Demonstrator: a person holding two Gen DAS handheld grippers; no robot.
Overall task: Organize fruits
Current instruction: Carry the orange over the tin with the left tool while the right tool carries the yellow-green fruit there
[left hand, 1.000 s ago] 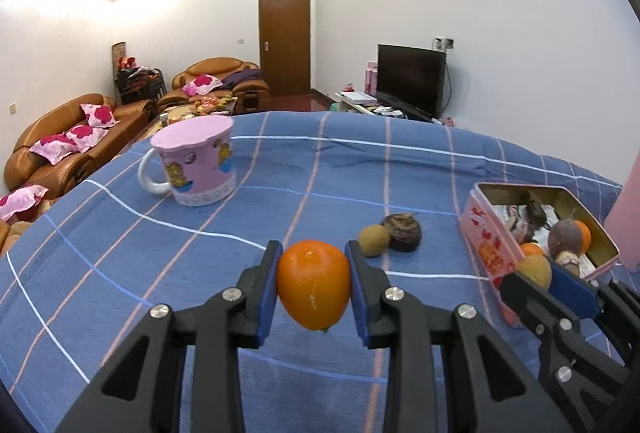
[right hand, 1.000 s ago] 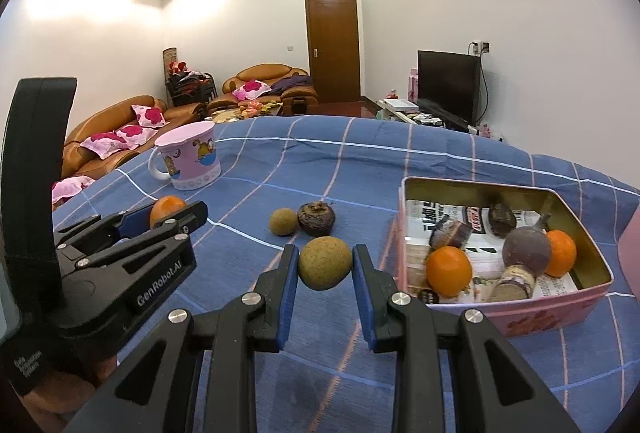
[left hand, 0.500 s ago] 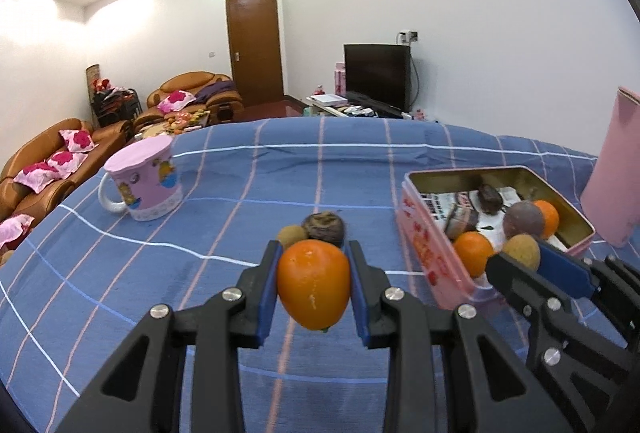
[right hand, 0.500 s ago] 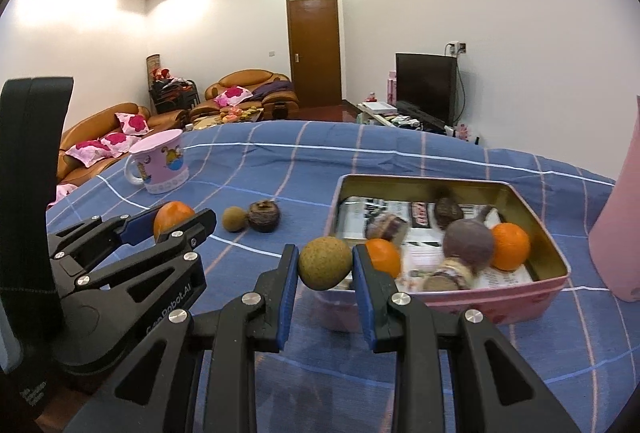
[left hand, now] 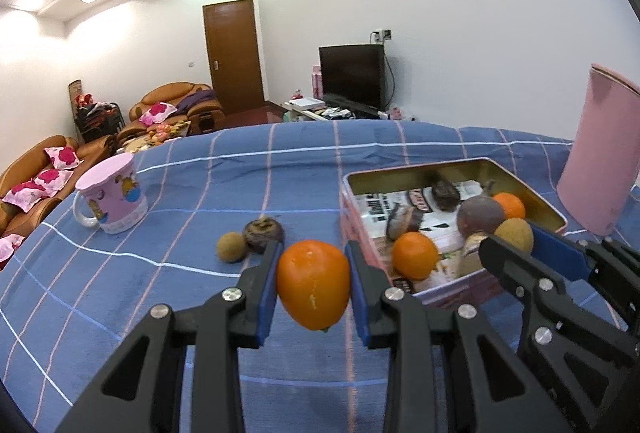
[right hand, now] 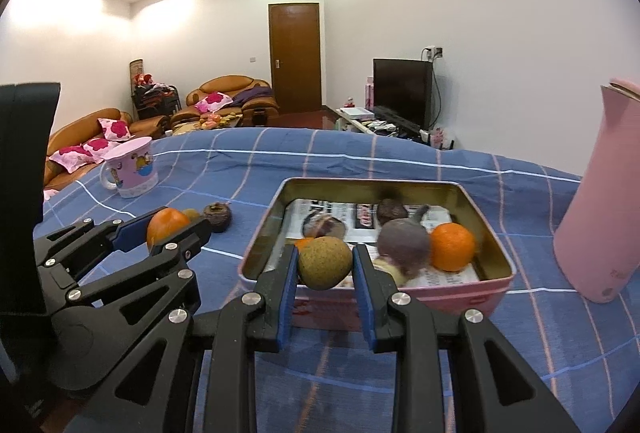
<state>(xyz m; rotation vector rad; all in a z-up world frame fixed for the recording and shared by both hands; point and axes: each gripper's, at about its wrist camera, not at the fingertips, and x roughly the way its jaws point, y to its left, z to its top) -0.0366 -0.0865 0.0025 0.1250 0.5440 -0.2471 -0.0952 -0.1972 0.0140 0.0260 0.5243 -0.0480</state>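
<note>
Item, left gripper (left hand: 313, 283): we clamp the orange (left hand: 313, 283) above the cloth, beside the tin (right hand: 496, 249). Item, right gripper (right hand: 325, 261): we pinch the brown fruit (right hand: 325, 261) at the tin's near rim. Clear the rim, lower, then release gently.

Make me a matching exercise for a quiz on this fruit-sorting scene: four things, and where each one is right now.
Things:
1. round orange fruit
2. brownish-green round fruit
3. dark purple mangosteen
4. pink cartoon mug

Places:
A. far left on the blue cloth
B. held in the right gripper
C. held in the left gripper
D. on the cloth beside a small brown fruit

Pairs: 1-C, 2-B, 3-D, 4-A
</note>
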